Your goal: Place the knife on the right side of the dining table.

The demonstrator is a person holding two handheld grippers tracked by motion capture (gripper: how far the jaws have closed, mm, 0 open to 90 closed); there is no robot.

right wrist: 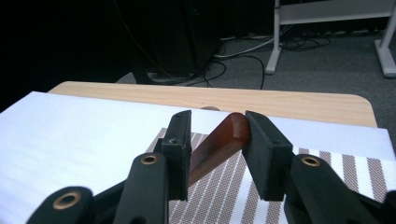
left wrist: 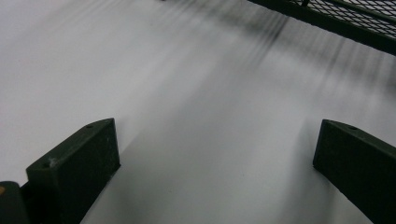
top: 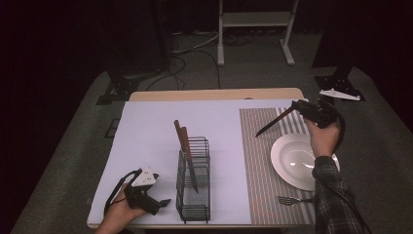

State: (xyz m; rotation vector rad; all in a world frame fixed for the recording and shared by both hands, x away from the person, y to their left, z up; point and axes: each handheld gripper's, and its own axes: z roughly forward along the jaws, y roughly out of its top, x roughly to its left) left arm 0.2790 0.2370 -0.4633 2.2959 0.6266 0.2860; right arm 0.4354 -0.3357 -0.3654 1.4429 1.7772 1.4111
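Observation:
A knife (top: 275, 121) with a brown wooden handle (right wrist: 219, 144) and a dark blade slants down to the left over the striped placemat (top: 258, 165). My right gripper (top: 296, 104) has the handle's end between its jaws. The handle leans on one pad and a gap shows at the other pad, so my right gripper (right wrist: 217, 126) is open. A black wire rack (top: 193, 180) stands mid-table with two more brown-handled knives (top: 184, 141) upright in it. My left gripper (top: 165, 202) rests low beside the rack's near left corner, and in its own view my left gripper (left wrist: 217, 140) is open and empty.
A white plate (top: 292, 161) lies on the placemat under my right forearm, and a fork (top: 290, 200) lies near the front edge. A white cover (top: 146, 131) spreads over the table's left part. The rack's base (left wrist: 336, 18) runs just beyond my left jaws.

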